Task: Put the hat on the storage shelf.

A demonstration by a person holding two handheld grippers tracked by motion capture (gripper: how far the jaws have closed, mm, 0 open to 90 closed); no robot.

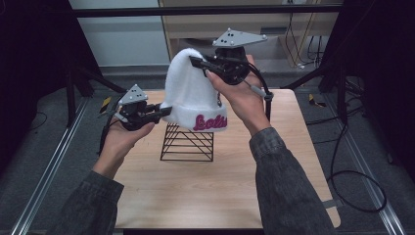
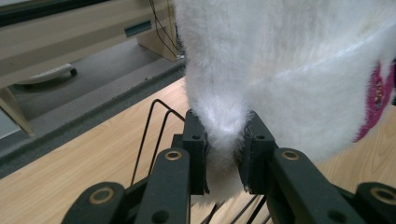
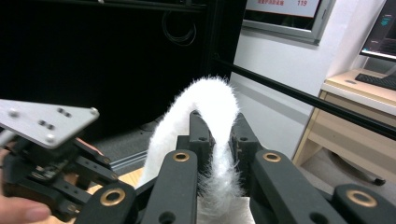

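The wire rack (image 1: 187,143) stands on the worktop (image 1: 205,196), near its middle. The hat (image 1: 193,93) hangs above the rack. The left tongs (image 1: 164,111) are left of the rack, the right tongs (image 1: 195,60) above it, behind.

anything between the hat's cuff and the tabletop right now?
Yes: the black wire rack stands on the table directly under the white hat, seen in the high view; both grippers grip the hat.
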